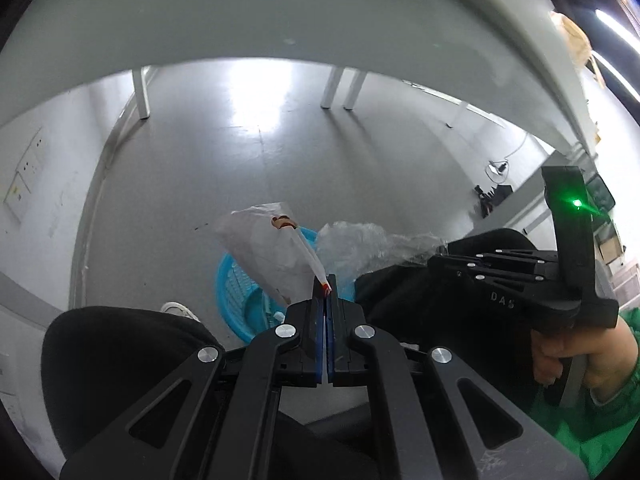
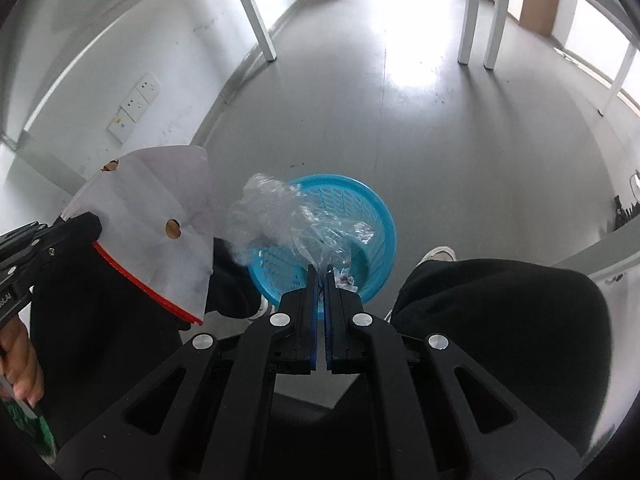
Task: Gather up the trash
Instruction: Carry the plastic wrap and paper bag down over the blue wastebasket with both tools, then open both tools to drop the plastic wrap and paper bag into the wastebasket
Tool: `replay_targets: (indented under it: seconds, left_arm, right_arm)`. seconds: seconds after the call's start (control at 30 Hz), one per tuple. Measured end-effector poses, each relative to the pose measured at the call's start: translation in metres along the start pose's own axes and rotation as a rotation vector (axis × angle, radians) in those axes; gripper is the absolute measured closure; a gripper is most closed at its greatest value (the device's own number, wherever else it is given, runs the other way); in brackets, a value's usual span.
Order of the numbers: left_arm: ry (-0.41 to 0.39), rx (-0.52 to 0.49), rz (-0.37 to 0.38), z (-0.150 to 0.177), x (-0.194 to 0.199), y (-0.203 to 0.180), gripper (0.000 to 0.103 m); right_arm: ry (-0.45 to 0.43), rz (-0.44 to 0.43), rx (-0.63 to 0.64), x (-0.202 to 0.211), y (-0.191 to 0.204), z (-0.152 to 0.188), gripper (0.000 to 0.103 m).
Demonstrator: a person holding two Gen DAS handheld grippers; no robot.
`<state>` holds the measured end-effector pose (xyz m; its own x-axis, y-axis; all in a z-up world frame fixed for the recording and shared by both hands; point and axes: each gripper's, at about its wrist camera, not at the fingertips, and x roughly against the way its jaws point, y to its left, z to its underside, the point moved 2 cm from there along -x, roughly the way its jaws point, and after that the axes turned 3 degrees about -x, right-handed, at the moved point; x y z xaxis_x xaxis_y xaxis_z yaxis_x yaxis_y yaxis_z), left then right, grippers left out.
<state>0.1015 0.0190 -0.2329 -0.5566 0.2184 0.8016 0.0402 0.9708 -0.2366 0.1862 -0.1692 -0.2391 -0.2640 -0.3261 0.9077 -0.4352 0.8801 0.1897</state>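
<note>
My left gripper (image 1: 325, 286) is shut on a white paper wrapper (image 1: 268, 252) with a red edge and holds it above the blue plastic basket (image 1: 236, 292) on the floor. The wrapper also shows in the right wrist view (image 2: 156, 216), held up left of the basket (image 2: 376, 216). My right gripper (image 2: 321, 274) is shut on a crumpled clear plastic bag (image 2: 276, 216) and holds it over the basket's near rim. The clear bag shows in the left wrist view (image 1: 360, 244) beside the wrapper, with the right gripper (image 1: 440, 258) behind it.
The person's black-trousered knees (image 2: 500, 320) flank the basket, with a white shoe (image 2: 440, 254) by it. White table legs (image 2: 260, 12) stand on the grey floor beyond. A white table underside (image 1: 280, 12) arches overhead. Wall sockets (image 2: 136, 104) sit at the left.
</note>
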Motion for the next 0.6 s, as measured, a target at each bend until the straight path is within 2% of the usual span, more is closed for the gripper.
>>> replay_targets:
  seconds: [0.1, 0.27, 0.4, 0.6]
  left_arm:
    - [0.016, 0.036, 0.008, -0.003, -0.011, 0.006, 0.103]
    - [0.04, 0.04, -0.028, -0.005, -0.033, 0.009, 0.103]
    - [0.065, 0.096, -0.009, -0.01, -0.046, 0.017, 0.103]
    - [0.113, 0.153, -0.031, -0.012, -0.069, 0.025, 0.103]
  right_arm:
    - [0.018, 0.014, -0.013, -0.017, -0.002, -0.006, 0.101]
    - [0.057, 0.039, -0.033, -0.041, -0.005, -0.014, 0.101]
    - [0.06, 0.069, -0.032, -0.055, -0.007, -0.021, 0.101]
    - [0.088, 0.081, -0.038, -0.075, -0.009, -0.024, 0.101]
